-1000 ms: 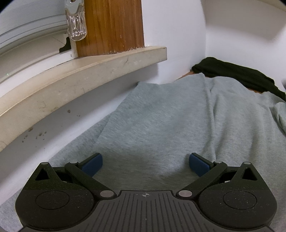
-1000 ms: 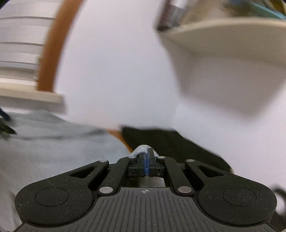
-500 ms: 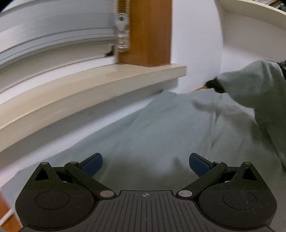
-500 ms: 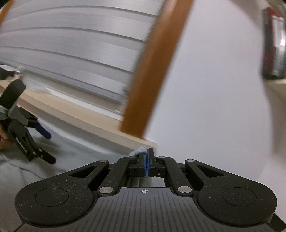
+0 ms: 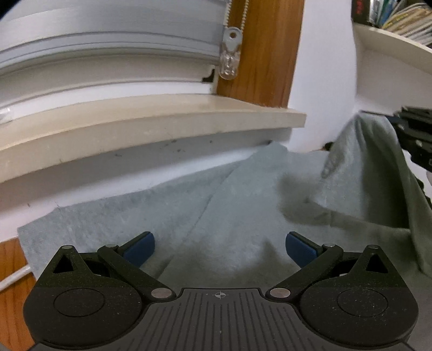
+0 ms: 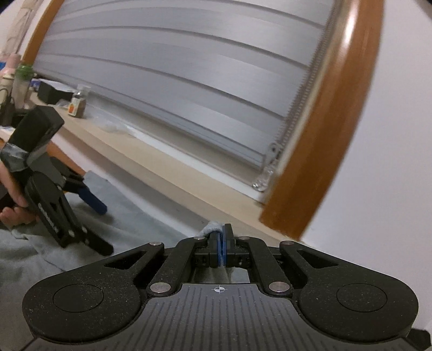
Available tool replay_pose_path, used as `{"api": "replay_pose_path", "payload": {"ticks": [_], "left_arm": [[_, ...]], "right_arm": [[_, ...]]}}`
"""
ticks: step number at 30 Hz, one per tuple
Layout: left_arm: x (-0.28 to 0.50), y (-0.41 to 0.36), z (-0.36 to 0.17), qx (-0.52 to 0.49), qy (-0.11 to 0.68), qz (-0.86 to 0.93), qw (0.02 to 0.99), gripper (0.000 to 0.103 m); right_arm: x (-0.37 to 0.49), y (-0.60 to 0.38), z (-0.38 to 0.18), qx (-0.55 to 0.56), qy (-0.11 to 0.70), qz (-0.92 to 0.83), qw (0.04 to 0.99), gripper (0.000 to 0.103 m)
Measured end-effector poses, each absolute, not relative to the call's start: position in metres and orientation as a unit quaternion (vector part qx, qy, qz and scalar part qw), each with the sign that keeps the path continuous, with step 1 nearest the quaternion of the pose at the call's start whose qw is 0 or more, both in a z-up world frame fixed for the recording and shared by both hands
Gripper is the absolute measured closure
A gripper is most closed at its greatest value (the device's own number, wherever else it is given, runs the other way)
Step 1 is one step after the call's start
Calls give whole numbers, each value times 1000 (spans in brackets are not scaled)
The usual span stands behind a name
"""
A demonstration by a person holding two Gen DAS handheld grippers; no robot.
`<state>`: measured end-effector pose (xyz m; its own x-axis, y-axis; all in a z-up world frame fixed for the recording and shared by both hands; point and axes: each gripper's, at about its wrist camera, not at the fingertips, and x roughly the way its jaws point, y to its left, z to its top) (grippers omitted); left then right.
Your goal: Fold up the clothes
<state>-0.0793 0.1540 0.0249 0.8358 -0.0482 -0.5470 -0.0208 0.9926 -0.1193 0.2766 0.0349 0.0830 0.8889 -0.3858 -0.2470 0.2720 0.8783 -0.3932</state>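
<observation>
A grey garment lies spread flat below the window sill. My left gripper hovers just above it, open, with nothing between its blue pads. On the right of the left wrist view a fold of the same garment is lifted up and hangs from my right gripper. In the right wrist view my right gripper is shut on a bunched edge of the grey garment. My left gripper shows there at the left, held by a hand, over the cloth.
A beige window sill runs along the wall right behind the garment, under grey blinds in a wooden frame. A shelf with books is at upper right. Small bottles stand on the sill far left. Wooden tabletop shows at the garment's left edge.
My right gripper has carried its pinched edge of the garment leftward toward the left gripper, raising a fold over the flat cloth. My left gripper has drifted left along the sill and stayed open.
</observation>
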Motion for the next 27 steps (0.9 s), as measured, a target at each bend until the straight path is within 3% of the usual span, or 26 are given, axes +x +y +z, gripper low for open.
{"api": "replay_pose_path", "payload": {"ticks": [7,10,12,21,25,27], "left_arm": [[-83,166,24,-95,280,-1,955,0],[-83,169,23,-103,282,2,954,0],[-83,170,22,-104,284,3,953,0],[-83,167,23,-94,290,4,952,0],[-82,166,22,-91,292,2,952,0],[-82,164,23,-86,291,-1,953,0]], "right_arm": [[295,58,76,-178,173,-133,960,95],[302,63,62,-169,212,-97,958,79],[299,61,56,-154,232,-81,957,62],[258,31,44,-87,268,-74,957,40],[239,8,37,-46,265,-98,958,38],[226,-2,35,-25,263,-113,958,32]]}}
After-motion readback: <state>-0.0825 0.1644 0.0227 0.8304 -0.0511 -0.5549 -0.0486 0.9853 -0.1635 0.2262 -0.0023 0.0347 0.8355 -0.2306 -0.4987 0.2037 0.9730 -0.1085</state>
